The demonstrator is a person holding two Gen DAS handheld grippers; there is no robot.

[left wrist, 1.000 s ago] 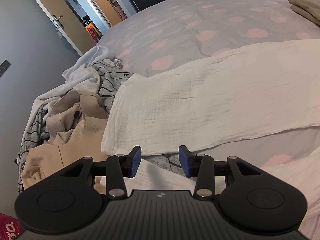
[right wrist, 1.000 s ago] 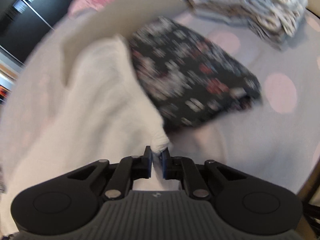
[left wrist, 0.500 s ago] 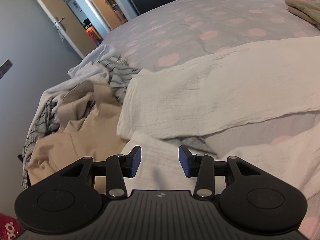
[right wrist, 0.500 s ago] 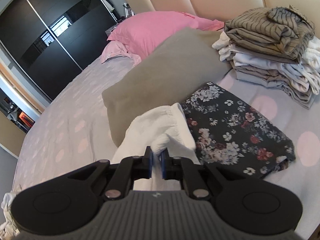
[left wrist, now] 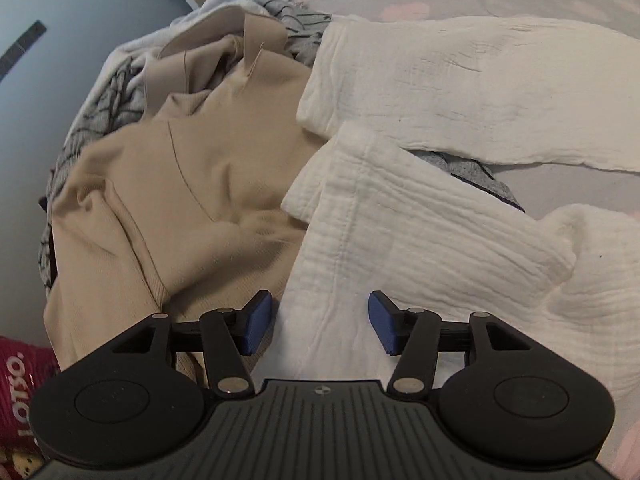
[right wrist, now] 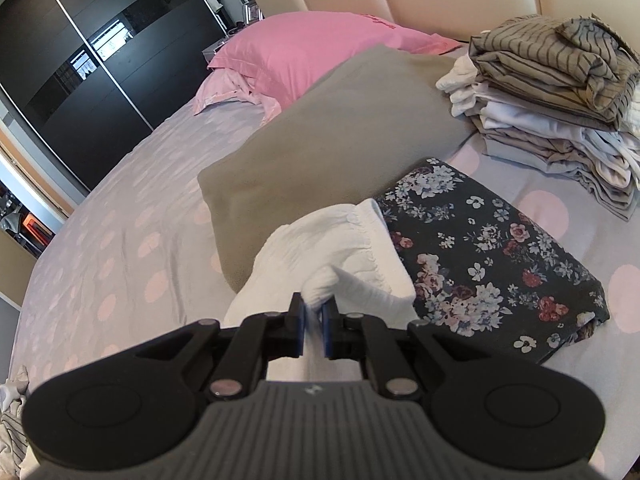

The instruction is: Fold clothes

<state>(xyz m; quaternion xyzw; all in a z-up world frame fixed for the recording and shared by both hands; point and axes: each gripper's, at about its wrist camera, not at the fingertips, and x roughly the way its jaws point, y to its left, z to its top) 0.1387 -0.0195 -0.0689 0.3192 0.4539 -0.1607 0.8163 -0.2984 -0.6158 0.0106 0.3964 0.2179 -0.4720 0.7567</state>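
A white crinkled garment [left wrist: 420, 216] lies across the bed in two long strips. My left gripper [left wrist: 320, 322] is open, its blue pads on either side of the near strip's end, just above the cloth. My right gripper [right wrist: 314, 322] is shut on a bunched corner of the white garment [right wrist: 332, 248], near its gathered hem, held above the bed.
A beige garment [left wrist: 172, 184] and grey striped clothes [left wrist: 104, 92] lie heaped left of the white cloth. A folded floral piece [right wrist: 492, 272], a stack of folded clothes [right wrist: 552, 100], a grey-brown pillow [right wrist: 328, 136] and a pink pillow [right wrist: 304, 52] lie on the dotted bedspread [right wrist: 112, 248].
My left gripper has moved down and forward over the near end of the white garment, still open. My right gripper has lifted its held corner and steadied.
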